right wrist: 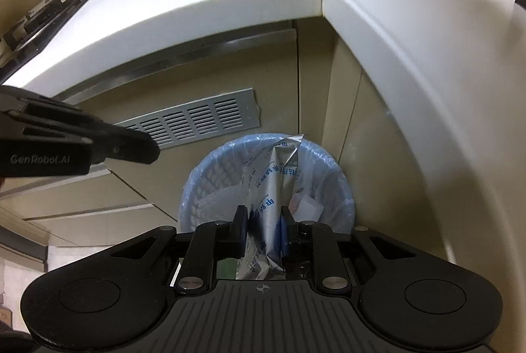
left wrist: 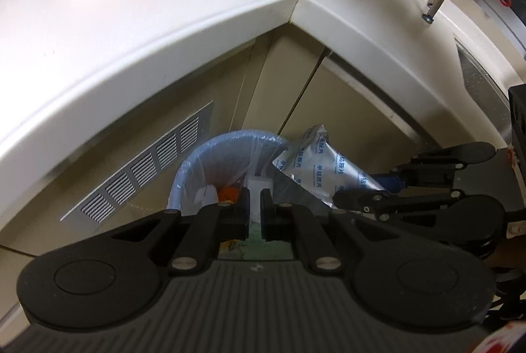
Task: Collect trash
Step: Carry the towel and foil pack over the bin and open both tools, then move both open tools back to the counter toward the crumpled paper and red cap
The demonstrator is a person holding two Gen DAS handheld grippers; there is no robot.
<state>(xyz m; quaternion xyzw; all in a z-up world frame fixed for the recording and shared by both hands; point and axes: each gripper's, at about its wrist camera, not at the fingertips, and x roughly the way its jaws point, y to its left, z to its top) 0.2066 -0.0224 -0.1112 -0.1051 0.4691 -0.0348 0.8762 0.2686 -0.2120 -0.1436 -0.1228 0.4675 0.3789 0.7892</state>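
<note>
Right hand-held gripper (right wrist: 262,229) clamps foil packet (right wrist: 268,188) above lined bin (right wrist: 197,188); left hand-held gripper (left wrist: 253,208) pinches small white scrap (left wrist: 257,188). Release over bin's middle, clear of rim

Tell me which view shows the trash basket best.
The right wrist view: the basket shows almost its full lined rim and inside, with only the silver packet across it. In the left wrist view the basket is partly hidden behind the left gripper.

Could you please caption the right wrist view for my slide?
Right claw grips a silver foil blister sheet above the blue-lined trash basket beneath the white countertop.
</note>
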